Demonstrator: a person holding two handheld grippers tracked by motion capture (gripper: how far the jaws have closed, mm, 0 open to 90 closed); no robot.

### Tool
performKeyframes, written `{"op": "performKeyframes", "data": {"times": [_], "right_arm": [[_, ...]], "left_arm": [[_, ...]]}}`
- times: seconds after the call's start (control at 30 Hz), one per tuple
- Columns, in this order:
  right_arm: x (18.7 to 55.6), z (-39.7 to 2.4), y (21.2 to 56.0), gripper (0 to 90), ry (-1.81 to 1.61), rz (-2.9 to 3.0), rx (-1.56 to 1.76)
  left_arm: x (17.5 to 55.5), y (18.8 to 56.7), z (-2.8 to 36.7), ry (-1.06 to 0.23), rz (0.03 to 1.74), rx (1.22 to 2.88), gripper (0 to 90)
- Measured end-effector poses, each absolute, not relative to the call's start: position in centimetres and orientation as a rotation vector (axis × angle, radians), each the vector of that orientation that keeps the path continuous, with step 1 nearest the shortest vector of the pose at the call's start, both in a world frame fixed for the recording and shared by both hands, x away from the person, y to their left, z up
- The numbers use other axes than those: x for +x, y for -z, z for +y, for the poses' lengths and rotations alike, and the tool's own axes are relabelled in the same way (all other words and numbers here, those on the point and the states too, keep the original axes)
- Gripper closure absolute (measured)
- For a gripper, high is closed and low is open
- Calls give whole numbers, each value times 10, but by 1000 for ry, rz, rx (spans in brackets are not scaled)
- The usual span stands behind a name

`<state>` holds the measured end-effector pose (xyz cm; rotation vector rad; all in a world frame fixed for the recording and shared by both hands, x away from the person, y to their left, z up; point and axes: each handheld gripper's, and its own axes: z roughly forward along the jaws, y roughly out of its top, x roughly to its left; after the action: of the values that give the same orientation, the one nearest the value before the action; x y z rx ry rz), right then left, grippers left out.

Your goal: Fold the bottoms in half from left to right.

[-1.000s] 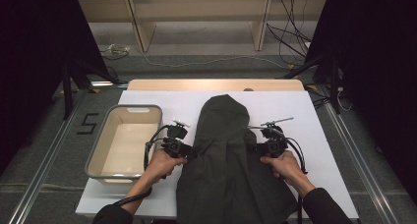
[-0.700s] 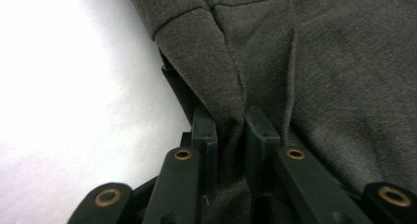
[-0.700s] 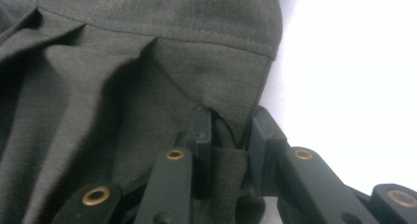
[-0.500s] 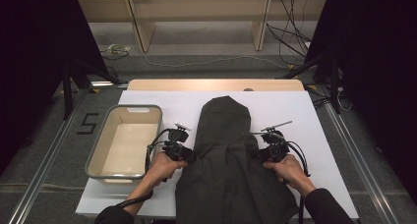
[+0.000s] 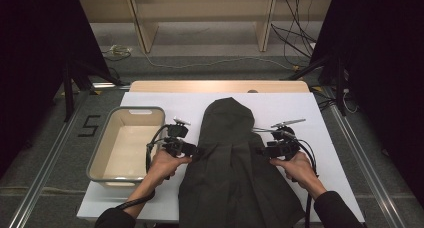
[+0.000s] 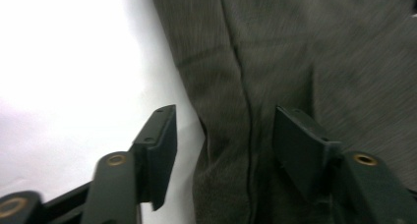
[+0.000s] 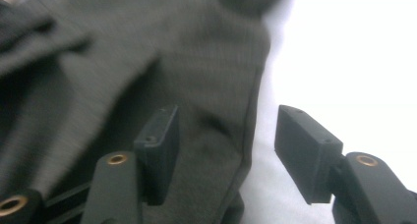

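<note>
Dark garment (image 5: pixel 235 173) lay flat down the middle of the white table (image 5: pixel 330 153), hood end away from the person. Both the left gripper (image 5: pixel 196 151) and right gripper (image 5: pixel 261 151) had just been opening, letting go; each side edge sat loose between parted jaws, so that spreading step looked finished.

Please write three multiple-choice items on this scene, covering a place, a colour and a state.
1. Where does the beige bin stand?
A. left of the dark garment
B. right of it
C. on top of it

2. What colour is the table cover?
A. red
B. white
C. blue

3. How do the left claw and right claw stand?
A. both open, cloth edge between
B. both clamped shut
C. one shut on the bin

Answers: 1 A, the high view shows it beside the left hand. 2 B, bare sheet shows white. 3 A, the jaws have just been opening and gaps show at each pad.
</note>
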<state>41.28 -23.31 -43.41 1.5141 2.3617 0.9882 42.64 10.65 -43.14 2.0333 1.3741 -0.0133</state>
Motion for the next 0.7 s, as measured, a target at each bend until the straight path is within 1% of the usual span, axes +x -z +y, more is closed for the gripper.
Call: {"op": "performKeyframes", "data": {"times": [0.1,0.23,0.37,0.47,0.57,0.7], "right_arm": [[414,-230,423,523,-1027,2294,1430],[428,-215,417,648,-1062,2289,1367],[446,-201,424,805,-1071,2336,1360],[458,-194,435,892,-977,2374,1376],[464,-196,449,900,-870,2392,1432],[468,-201,458,900,-842,2419,1480]], "left_arm": [[428,425,107,-3,1359,2009,401],[428,423,105,-7,1345,2005,405],[426,422,103,11,1308,2010,502],[426,420,103,13,1291,2012,505],[427,417,104,14,1292,2007,469],[428,417,105,13,1305,2003,417]]}}
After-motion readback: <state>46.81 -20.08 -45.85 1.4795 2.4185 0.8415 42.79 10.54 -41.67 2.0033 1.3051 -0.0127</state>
